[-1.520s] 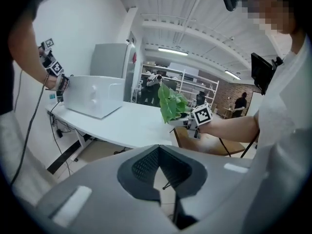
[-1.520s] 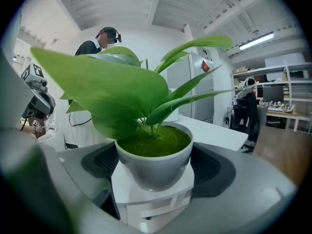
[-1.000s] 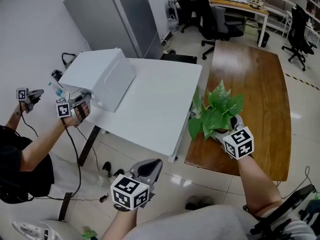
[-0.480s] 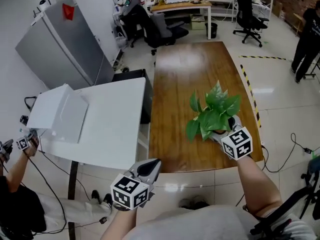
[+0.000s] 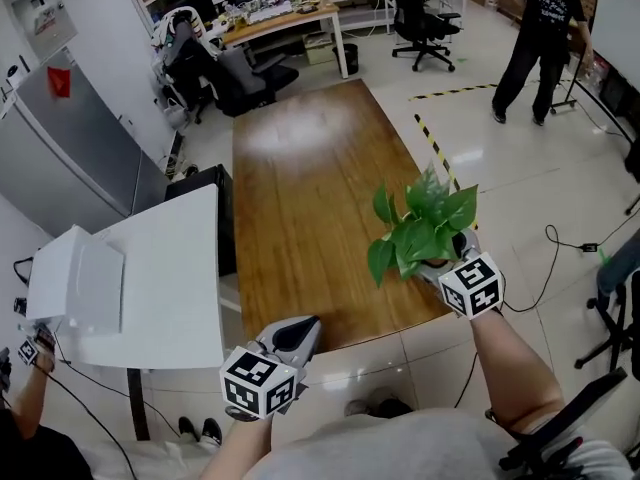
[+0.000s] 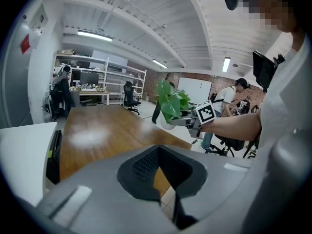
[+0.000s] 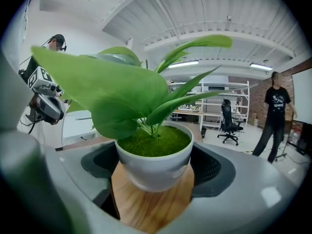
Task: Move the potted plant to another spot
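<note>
The potted plant (image 5: 420,230), broad green leaves in a small white pot, hangs in the air over the right edge of the long wooden table (image 5: 300,188), near its front corner. My right gripper (image 5: 438,260) is shut on the pot. In the right gripper view the pot (image 7: 155,164) sits between the two grey jaws, with wood grain below it. My left gripper (image 5: 298,334) is held low at the front, off the table's near end, jaws together and empty. In the left gripper view the plant (image 6: 170,103) shows ahead to the right of the left gripper (image 6: 158,148).
A white table (image 5: 170,268) with a white box (image 5: 75,283) adjoins the wooden one on the left. A person in black (image 5: 535,28) walks at the far right. Another person's hand with a gripper (image 5: 25,353) is at the lower left. Office chairs (image 5: 425,13) and desks stand behind.
The view has swung to the right: the white table slid off to the left and the wooden table came to the middle. The plant stays in my right gripper; both grippers travelled along.
</note>
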`<state>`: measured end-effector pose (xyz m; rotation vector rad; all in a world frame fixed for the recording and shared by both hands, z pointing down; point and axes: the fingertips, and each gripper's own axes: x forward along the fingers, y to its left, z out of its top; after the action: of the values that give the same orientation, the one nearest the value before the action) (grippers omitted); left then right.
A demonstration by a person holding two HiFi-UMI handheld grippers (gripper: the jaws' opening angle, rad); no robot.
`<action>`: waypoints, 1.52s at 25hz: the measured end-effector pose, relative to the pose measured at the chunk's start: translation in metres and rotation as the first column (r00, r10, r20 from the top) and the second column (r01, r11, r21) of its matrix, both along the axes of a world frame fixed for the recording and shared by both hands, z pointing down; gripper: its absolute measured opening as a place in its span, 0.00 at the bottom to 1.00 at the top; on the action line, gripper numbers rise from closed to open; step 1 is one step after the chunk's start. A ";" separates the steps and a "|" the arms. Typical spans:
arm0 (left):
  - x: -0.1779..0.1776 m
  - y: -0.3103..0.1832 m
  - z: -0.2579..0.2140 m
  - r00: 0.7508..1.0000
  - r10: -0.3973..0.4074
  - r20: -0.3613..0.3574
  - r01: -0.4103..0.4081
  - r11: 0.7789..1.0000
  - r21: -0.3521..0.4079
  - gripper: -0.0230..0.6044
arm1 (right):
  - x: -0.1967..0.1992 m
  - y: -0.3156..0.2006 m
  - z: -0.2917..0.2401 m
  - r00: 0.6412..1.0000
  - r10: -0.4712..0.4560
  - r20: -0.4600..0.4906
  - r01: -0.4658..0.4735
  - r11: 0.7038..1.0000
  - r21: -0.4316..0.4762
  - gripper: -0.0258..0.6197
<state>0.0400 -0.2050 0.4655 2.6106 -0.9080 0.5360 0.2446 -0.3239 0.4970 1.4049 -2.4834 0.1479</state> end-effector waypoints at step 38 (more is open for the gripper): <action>0.029 -0.044 0.048 1.000 0.026 -0.007 -0.027 0.995 -0.093 0.03 | 0.038 -0.003 0.116 0.999 0.033 -0.021 -0.036 0.990 -0.140 0.75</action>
<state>0.0692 -0.2488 0.5139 2.5426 -0.8271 0.5634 0.2823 -0.3265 0.6130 1.3854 -2.3837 0.3089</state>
